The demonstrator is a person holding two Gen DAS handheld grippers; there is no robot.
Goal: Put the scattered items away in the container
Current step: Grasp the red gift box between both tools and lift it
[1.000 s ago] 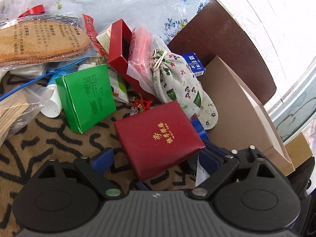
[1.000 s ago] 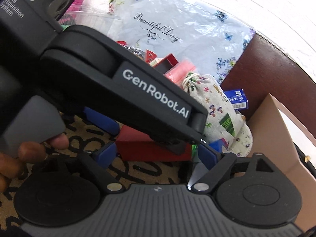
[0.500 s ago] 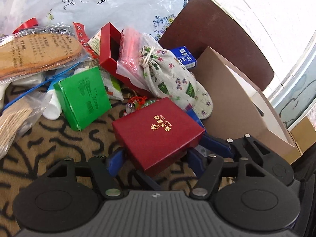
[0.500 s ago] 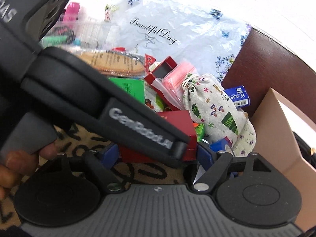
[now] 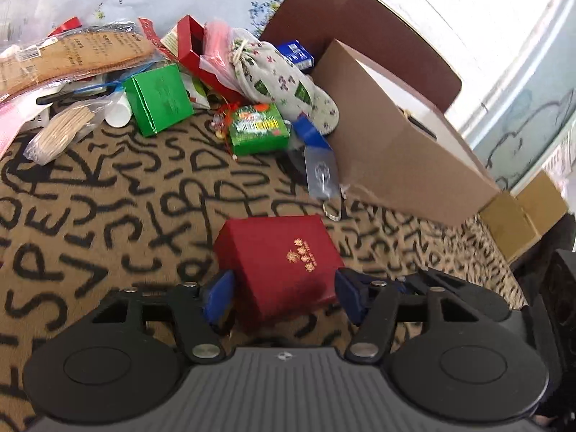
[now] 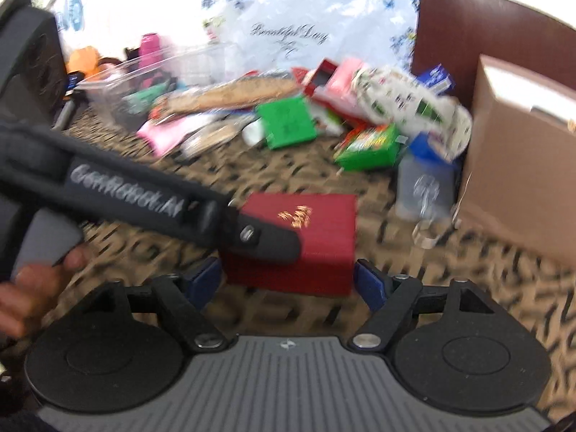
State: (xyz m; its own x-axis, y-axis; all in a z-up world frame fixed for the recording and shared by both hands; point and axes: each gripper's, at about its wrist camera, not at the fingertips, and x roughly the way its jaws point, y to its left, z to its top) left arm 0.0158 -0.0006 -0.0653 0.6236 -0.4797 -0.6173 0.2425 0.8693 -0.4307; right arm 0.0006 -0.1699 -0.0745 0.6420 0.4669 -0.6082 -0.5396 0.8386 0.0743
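Clear tub (image 6: 108,82) sat far left, partly hidden behind the left claw's body; contents were unreadable, probably the container. Loose clutter around the green box (image 5: 158,100) lay mid-counter (image 5: 108,216). Left claw (image 5: 282,293) clamped the red box (image 5: 284,255) by its sides at medium width, near the camera and apart from the pile, likely for carrying. Right claw (image 6: 286,282) straddled the same box; blur hid pad contact, cannot tell. Cardboard box (image 5: 396,144) stood right, opening not visible.

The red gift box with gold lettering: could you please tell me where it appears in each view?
Left wrist: red gift box, bottom centre, between the left gripper's fingers.
Right wrist: box, centre, just above the right gripper.
Shared landmark: brown cardboard box, to the right.
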